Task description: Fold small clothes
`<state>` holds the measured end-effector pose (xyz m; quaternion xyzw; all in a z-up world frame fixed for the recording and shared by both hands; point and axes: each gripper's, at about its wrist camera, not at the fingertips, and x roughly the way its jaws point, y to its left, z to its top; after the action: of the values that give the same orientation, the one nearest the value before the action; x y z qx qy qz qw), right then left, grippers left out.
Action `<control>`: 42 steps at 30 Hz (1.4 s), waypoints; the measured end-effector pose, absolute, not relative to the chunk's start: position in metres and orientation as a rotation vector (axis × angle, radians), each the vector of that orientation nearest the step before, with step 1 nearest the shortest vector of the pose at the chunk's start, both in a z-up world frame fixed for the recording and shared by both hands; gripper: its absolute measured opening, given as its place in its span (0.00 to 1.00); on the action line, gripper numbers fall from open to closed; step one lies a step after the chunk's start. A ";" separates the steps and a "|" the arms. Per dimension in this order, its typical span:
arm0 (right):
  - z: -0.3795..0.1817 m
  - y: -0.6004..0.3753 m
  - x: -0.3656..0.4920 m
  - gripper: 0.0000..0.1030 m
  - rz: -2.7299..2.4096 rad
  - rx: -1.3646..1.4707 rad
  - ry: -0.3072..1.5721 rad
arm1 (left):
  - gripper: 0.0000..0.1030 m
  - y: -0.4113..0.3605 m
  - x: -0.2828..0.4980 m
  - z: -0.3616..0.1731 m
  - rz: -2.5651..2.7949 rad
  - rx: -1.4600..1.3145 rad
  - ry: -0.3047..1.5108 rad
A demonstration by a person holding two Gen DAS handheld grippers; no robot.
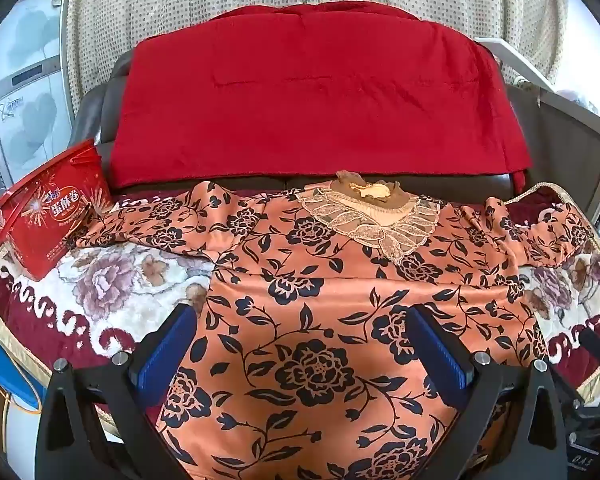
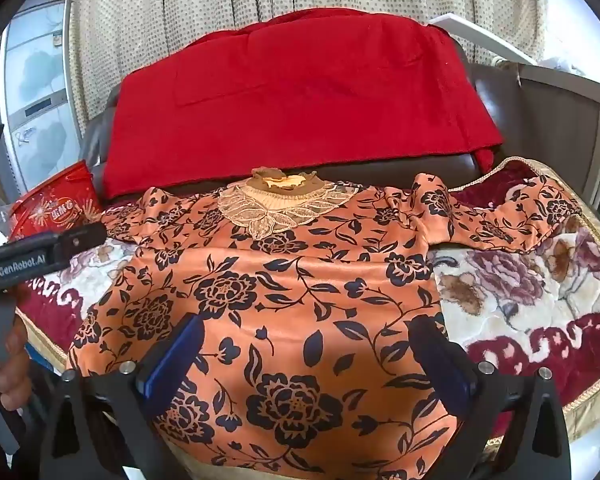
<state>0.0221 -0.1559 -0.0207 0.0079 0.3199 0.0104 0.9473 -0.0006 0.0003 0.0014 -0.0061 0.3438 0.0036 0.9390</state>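
An orange top (image 1: 320, 320) with a dark flower print and a lace collar (image 1: 374, 216) lies flat on a floral blanket (image 1: 112, 292), sleeves spread to both sides. It also shows in the right wrist view (image 2: 284, 300). My left gripper (image 1: 300, 336) is open above the top's lower body, holding nothing. My right gripper (image 2: 312, 344) is open above the lower body too, holding nothing. The left gripper's body (image 2: 40, 258) shows at the left edge of the right wrist view.
A red snack box (image 1: 48, 212) stands on the blanket at the far left. A red cloth (image 1: 312, 96) drapes over a dark sofa back behind the top. A dotted curtain hangs behind. A grey rail (image 1: 572, 112) borders the right side.
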 end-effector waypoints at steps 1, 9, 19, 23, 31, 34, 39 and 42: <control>-0.020 -0.156 0.022 1.00 0.016 0.016 0.650 | 1.00 0.001 -0.001 0.002 0.006 -0.012 0.698; -0.017 -0.158 0.023 1.00 -0.020 0.029 0.611 | 1.00 0.001 -0.006 -0.006 0.001 -0.016 0.707; -0.018 -0.155 0.022 1.00 -0.043 0.032 0.600 | 1.00 -0.001 -0.002 -0.005 0.006 -0.014 0.720; -0.015 -0.155 0.023 1.00 -0.041 0.031 0.602 | 1.00 0.000 -0.002 -0.005 0.004 -0.017 0.722; -0.013 -0.157 0.026 1.00 -0.036 0.036 0.600 | 1.00 0.000 -0.003 -0.005 0.000 -0.017 0.724; -0.012 -0.157 0.026 1.00 -0.036 0.034 0.598 | 1.00 0.000 -0.002 -0.005 0.001 -0.015 0.724; -0.011 -0.156 0.025 1.00 -0.032 0.033 0.594 | 1.00 0.000 -0.002 -0.005 0.000 -0.015 0.724; -0.009 -0.156 0.026 1.00 -0.031 0.033 0.594 | 1.00 0.000 -0.003 -0.005 0.001 -0.014 0.723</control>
<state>0.0261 -0.1565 -0.0095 0.0161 0.2925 -0.0154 0.9560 -0.0030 -0.0001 -0.0055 -0.0070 0.3537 0.0003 0.9353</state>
